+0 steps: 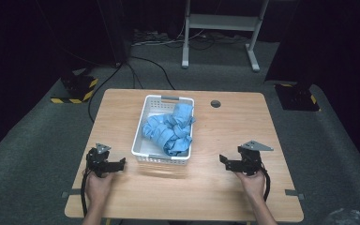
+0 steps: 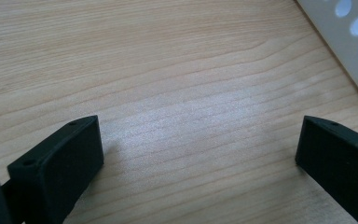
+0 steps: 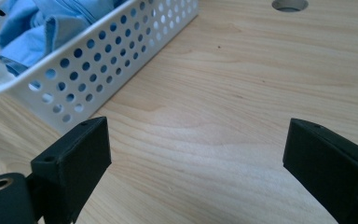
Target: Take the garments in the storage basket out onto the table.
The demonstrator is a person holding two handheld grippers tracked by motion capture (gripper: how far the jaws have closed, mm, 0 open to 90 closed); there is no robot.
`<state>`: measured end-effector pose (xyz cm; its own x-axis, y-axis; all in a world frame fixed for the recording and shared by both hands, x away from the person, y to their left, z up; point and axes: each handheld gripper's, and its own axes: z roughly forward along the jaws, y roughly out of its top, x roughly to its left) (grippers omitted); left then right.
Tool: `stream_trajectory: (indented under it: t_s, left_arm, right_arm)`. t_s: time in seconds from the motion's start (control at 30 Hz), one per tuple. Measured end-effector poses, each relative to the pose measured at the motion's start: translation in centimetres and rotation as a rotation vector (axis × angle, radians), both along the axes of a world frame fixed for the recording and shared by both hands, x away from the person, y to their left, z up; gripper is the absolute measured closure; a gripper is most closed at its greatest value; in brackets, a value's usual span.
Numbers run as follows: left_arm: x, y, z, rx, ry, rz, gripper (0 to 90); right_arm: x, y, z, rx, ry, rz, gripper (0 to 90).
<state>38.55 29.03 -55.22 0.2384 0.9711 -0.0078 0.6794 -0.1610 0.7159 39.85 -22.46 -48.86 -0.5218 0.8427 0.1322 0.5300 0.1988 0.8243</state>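
Both grippers rest low on the bench, the left gripper (image 1: 120,163) and right gripper (image 1: 223,160) spread and empty on either side of the basket (image 1: 139,133), which holds crumpled blue cloths (image 1: 171,129). A careless reach could catch its perforated wall and shove the light basket. The pale wood bench (image 1: 225,131) stands on grey carpet in a dark room.

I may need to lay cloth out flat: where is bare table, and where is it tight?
Bare wood lies right of the white perforated plastic basket, up to the round cable hole and the right gripper, and left of it above the left gripper. The basket itself is crowded with crumpled blue cloth.
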Motion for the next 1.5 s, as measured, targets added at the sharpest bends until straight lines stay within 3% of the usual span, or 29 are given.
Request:
stream_trajectory:
  t_s: [0.83, 1.5]
  left_arm:
    - [0.0, 0.0, 0.0, 0.000, 0.000, 0.000, 1.0]
    - [0.0, 0.0, 0.0, 0.000, 0.000, 0.000, 1.0]
  right_arm:
    - [1.8, 3.9, 3.6, 0.042, -0.062, 0.111, 8.5]
    - [3.2, 6.2, 5.4, 0.043, -0.098, 0.143, 7.0]
